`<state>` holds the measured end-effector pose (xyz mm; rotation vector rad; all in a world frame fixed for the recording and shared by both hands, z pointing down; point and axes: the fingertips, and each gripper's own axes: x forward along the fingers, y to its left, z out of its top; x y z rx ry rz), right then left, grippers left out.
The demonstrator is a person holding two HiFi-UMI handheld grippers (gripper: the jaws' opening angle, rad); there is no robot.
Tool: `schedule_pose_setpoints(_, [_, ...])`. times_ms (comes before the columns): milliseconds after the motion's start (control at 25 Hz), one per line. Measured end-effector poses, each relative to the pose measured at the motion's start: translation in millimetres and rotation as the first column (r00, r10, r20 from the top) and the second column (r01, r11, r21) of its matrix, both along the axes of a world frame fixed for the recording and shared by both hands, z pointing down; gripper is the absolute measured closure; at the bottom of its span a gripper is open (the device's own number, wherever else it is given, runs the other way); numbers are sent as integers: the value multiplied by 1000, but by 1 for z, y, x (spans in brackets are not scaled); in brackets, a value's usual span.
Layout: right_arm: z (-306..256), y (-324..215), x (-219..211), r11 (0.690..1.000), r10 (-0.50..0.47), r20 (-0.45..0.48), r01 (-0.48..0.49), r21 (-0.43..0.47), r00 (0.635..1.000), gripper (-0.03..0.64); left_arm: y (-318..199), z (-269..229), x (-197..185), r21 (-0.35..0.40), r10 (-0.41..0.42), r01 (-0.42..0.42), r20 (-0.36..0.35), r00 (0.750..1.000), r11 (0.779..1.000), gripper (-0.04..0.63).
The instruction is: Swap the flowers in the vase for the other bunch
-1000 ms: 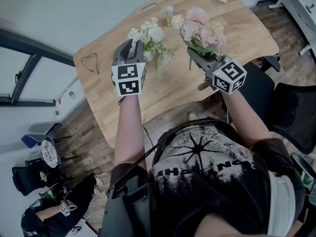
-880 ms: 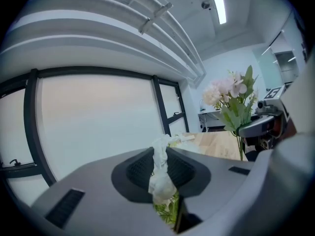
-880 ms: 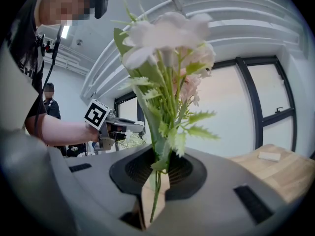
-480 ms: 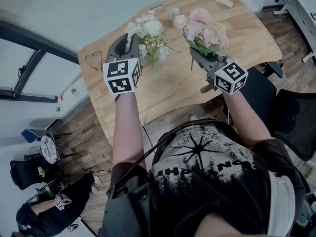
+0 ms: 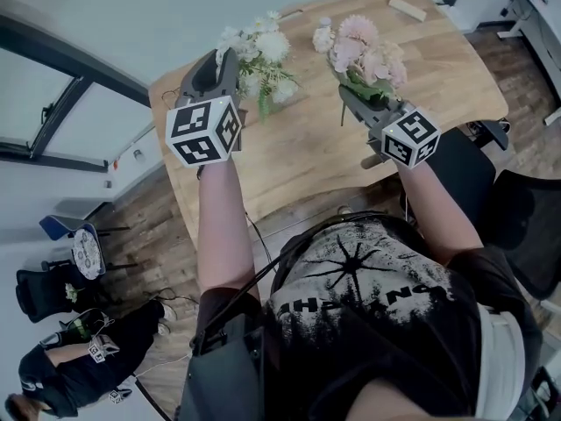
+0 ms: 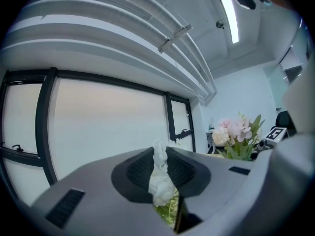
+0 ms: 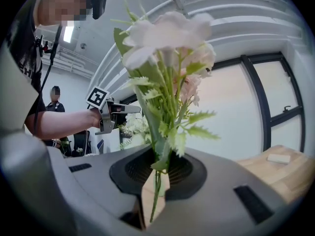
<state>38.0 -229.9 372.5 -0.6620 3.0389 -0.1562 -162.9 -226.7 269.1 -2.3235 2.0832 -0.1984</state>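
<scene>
- The white bunch (image 5: 260, 58) stands at upper centre of the head view, above the wooden table (image 5: 307, 160). Its stems are pinched between the narrow jaws of the left gripper (image 5: 226, 67).
- The pink bunch (image 5: 364, 53) is to its right, apart from it, with its stems clamped in the right gripper (image 5: 358, 102), whose jaws are likewise nearly together.
- A wooden block (image 5: 408, 8) lies near the table's upper-right edge.

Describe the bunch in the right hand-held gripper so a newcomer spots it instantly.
Over the wooden table, on the right in the head view, the right hand-held gripper clamps the pink bunch by its stems. Its large pink and cream blooms set it apart from the white bunch beside it.
</scene>
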Motion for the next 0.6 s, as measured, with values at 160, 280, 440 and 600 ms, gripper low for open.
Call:
schedule_pose_setpoints(160, [0,-1,0,1000,-22,1,22,0,1000,561,7,-10,-4,20,-32,32,6,999,999,518])
schedule_pose_setpoints(280, [-1,-2,-4,999,-47,2,47,3,999,561,17,-10,-13,17,-70,70,8,998,997,518])
schedule_pose_setpoints(440, [0,-7,-10,997,-83,2,83,3,997,562,30,0,-29,0,-132,132,7,991,991,518])
schedule_pose_setpoints(600, [2,-6,-15,992,-122,5,122,3,992,562,54,14,-40,-20,-190,190,-2,982,982,518])
